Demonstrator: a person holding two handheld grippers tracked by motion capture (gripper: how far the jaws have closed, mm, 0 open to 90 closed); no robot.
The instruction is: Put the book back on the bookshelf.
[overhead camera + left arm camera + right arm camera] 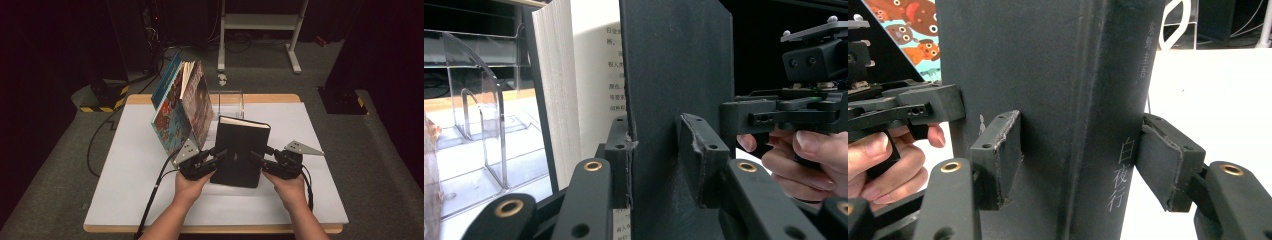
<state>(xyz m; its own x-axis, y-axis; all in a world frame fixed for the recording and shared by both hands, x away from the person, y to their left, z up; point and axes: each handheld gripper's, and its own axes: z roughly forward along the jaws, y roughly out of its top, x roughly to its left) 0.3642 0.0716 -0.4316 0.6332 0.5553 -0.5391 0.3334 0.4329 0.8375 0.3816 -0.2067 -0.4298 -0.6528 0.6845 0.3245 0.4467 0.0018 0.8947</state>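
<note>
A black hardcover book (pixel 241 150) stands upright on the white table top (pixel 125 190), its page block (pixel 559 85) facing away from the person. My left gripper (pixel 220 155) comes in from the left. In the left gripper view its pads (pixel 696 145) sit on either side of the book's front cover (pixel 674 65), shut on it, with printed pages behind. My right gripper (pixel 257 156) comes in from the right. Its pads (pixel 998 160) press on both sides of the book near the spine (pixel 1118 170), which bears pale characters.
Tall colourful picture books (pixel 177 107) lean just left of the black book, close to my left gripper. A clear acrylic book stand (pixel 231 102) is behind it. The table's front edge lies near the person's forearms. A metal frame (pixel 260 22) stands on the floor beyond.
</note>
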